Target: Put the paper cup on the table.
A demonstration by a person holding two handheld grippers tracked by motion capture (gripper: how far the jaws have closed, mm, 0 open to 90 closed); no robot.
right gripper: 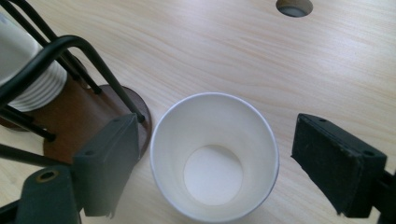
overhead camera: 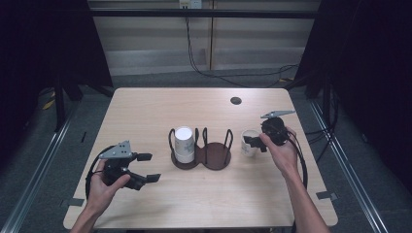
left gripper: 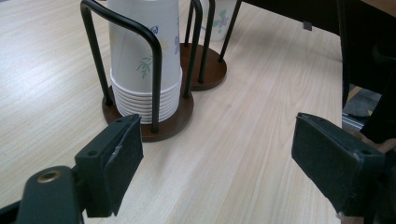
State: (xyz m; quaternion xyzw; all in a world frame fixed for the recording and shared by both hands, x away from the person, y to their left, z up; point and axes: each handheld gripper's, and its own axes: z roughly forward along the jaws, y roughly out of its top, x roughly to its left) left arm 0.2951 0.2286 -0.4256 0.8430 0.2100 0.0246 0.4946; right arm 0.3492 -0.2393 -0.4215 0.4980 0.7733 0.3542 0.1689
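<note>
Presently a single paper cup (right gripper: 214,156) is seen upright just right of the cup rack (overhead camera: 214,155), framed untouched by the wide-open right gripper (right gripper: 215,168); left gripper (left gripper: 224,161) likewise wide, empty.

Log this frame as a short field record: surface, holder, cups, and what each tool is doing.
surface: wooden table
holder: two-ring cup rack
stack: inverted paper cups in the rack's left ring
single cup: upright, empty paper cup, right of rack
left tool: open, holding nothing
right tool: open, jaws either side of single cup
</note>
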